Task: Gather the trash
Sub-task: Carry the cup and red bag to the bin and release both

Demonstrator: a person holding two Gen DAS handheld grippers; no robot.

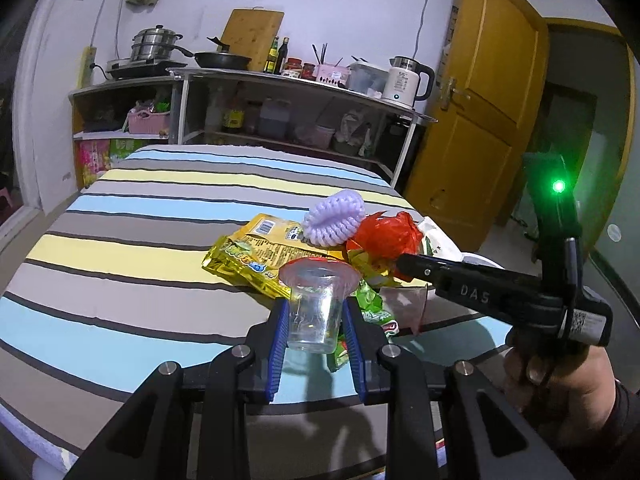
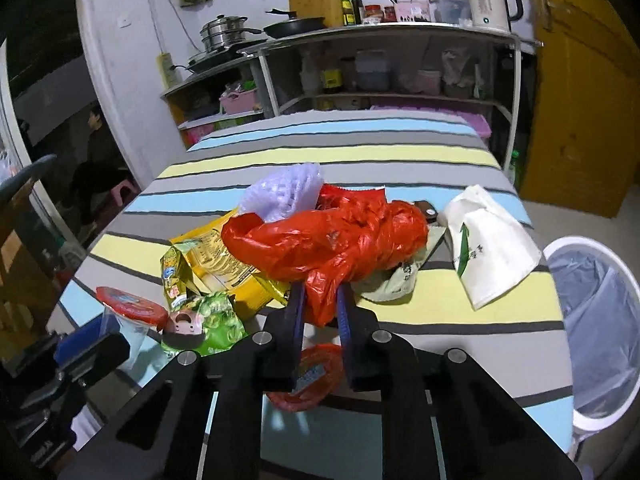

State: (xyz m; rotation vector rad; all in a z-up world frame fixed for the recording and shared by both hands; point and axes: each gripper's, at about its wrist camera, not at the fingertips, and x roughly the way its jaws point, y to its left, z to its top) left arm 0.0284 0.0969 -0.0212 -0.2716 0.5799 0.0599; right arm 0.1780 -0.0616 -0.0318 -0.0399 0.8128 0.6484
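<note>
A: What is under your grippers?

B: A striped table [image 1: 120, 208] fills both views. A white bin [image 2: 600, 320] with a clear liner stands at its right edge, just beside the cloth. The trash lies in one heap near that side.

A: What is in the heap?

B: From largest down: a red bag [image 2: 340, 240] on top, a yellow wrapper [image 1: 248, 252] under it on the left, a white pouch [image 2: 492, 248] lying apart on the right near the bin, a lilac foam net [image 1: 334, 220] behind the bag, a green wrapper [image 2: 216, 320] at the front, and a red lid [image 2: 316, 376] flat on the cloth below your right gripper.

A: What is your left gripper doing?

B: Your left gripper [image 1: 315, 320] stands about half spread, with its blue pads [image 1: 280, 332] pressed on both sides of a clear cup [image 1: 314, 308]. The cup is upright, with its red-rimmed mouth above the pads. It looks raised off the cloth, though you cannot be sure from this view.

A: And the right?

B: Your right gripper [image 2: 320, 308] is nearly pressed together and pinches a hanging fold of the red bag. The rest of the bag rests on the heap.
</note>
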